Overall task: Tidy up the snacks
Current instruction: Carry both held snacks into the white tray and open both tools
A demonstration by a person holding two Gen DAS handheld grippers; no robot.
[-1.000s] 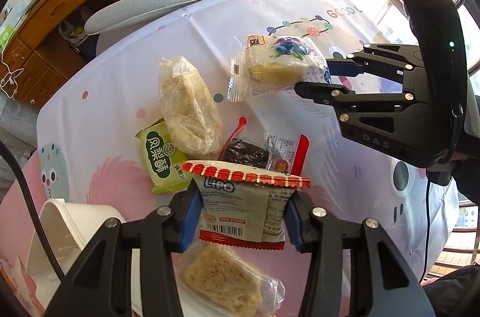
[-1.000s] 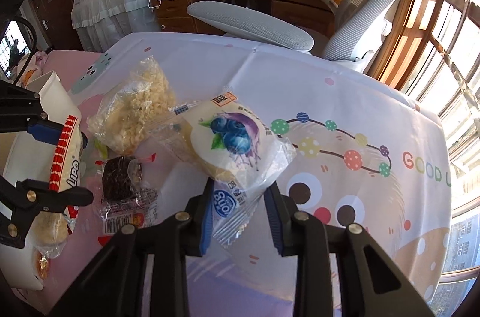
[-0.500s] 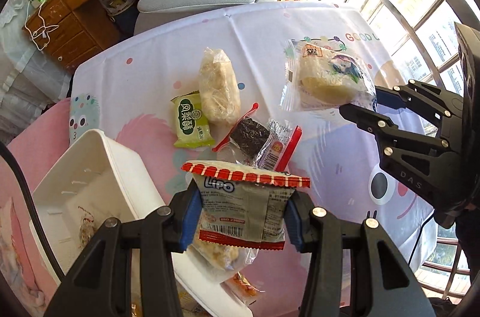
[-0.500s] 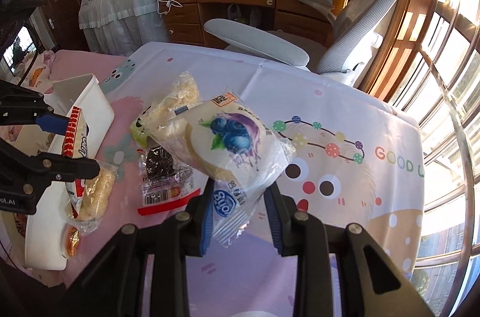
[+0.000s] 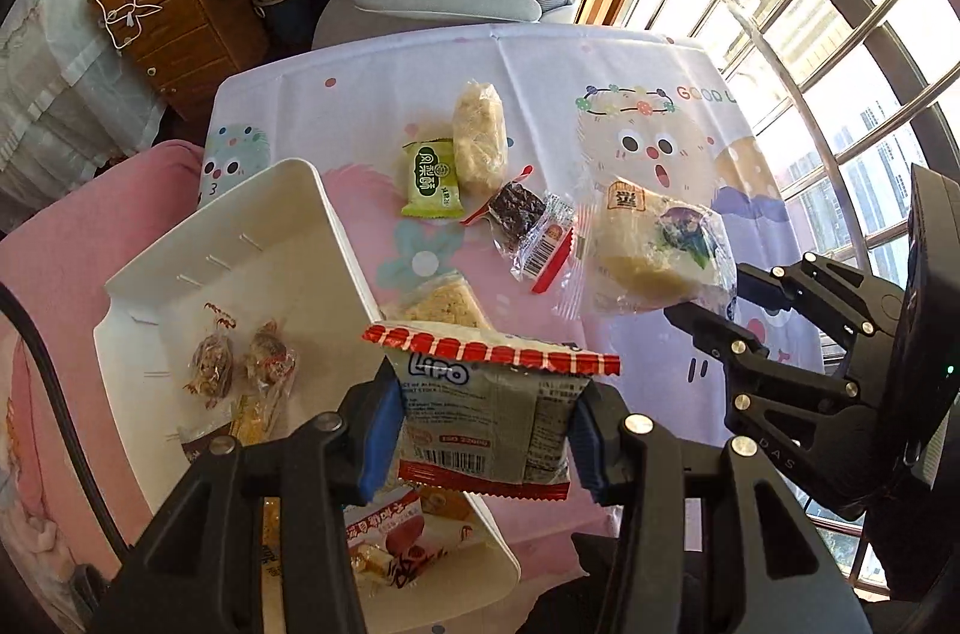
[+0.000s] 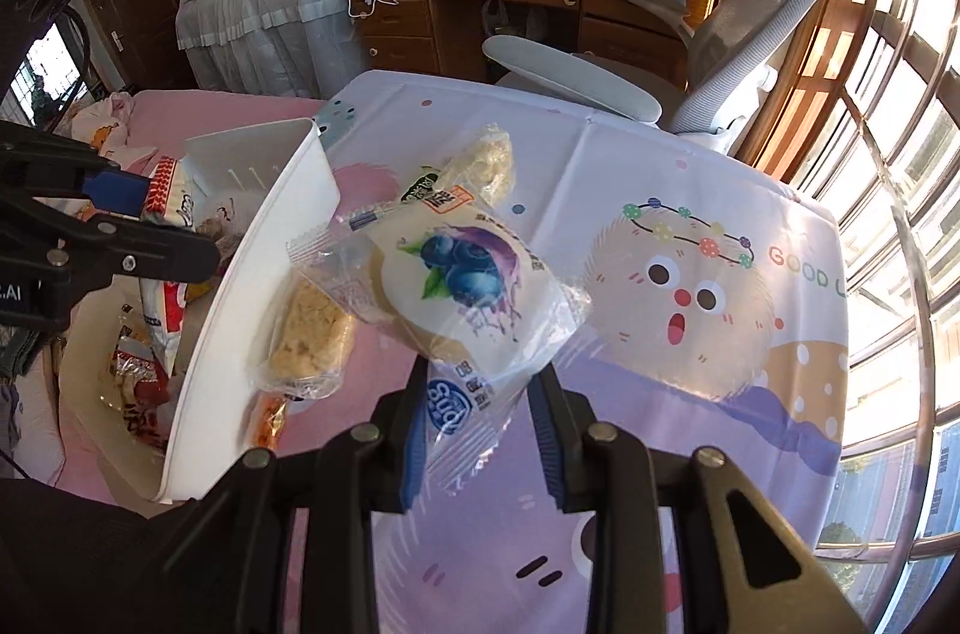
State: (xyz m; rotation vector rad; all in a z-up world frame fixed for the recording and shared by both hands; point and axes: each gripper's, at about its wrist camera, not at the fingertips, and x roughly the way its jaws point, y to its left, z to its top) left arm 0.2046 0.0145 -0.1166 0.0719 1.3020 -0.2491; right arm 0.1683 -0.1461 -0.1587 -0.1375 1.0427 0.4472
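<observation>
1. The bin (image 5: 252, 238) is sitting on the pink cloth at the table's (image 5: 540, 57) left end; its near end is hidden behind the left gripper (image 5: 483, 433); the wrappers inside are hard to make out.
2. The right gripper (image 6: 480, 424) is clamping the blueberry cake (image 6: 468, 286) by one end, long axis pointing away, above the table.
3. The left gripper is pinching the Lipo pack (image 5: 486, 412), red seam running crosswise, over the bin's right wall.

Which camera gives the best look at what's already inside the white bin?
The left wrist view. It looks down into the white bin, showing small wrapped snacks on its floor. The right wrist view sees mostly the bin's outer wall, with only a few wrappers glimpsed inside.
</observation>
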